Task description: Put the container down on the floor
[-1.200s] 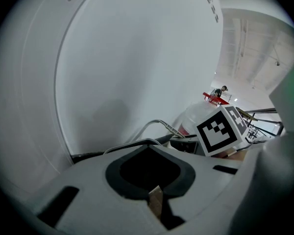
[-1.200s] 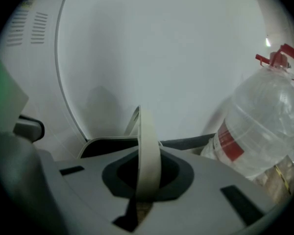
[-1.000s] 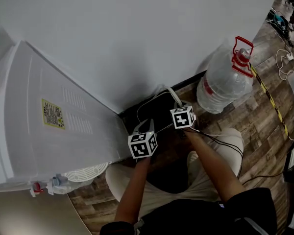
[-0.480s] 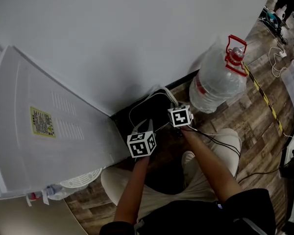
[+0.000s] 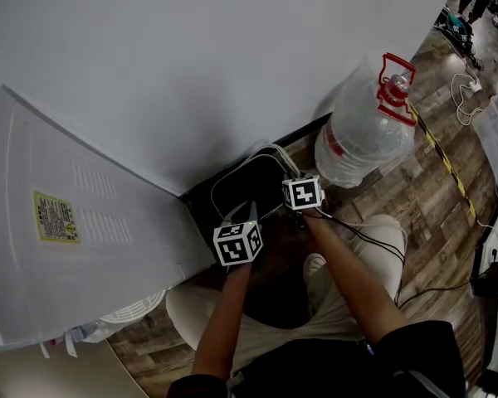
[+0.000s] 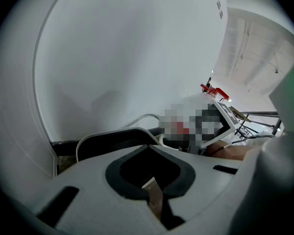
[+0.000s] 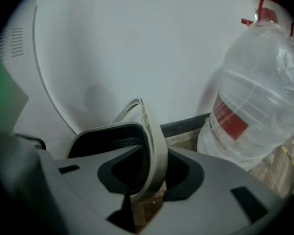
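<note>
The container (image 5: 242, 185) is black with a pale rim and sits low on the wood floor against the wall. Its pale bail handle (image 7: 154, 146) arches up between the jaws of my right gripper (image 7: 147, 192). Those jaws have just been opening and stand apart, so the handle lies loose between them. In the head view the right gripper (image 5: 292, 181) hovers over the container's right side. My left gripper (image 5: 239, 215) is at the near left rim (image 6: 112, 137). The left gripper (image 6: 153, 192) has its jaws drawn together with nothing seen between them.
A tall white water dispenser (image 5: 75, 222) leans in at the left. A big clear water bottle (image 5: 365, 131) with a red cap handle stands at the right, close to the container. Cables (image 5: 469, 89) trail over the floor farther right. The person's knees are just behind both hands.
Both grippers have sunk a little toward the floor with the container. The head view has swung, so the dispenser lies farther left and the bottle looms larger.
</note>
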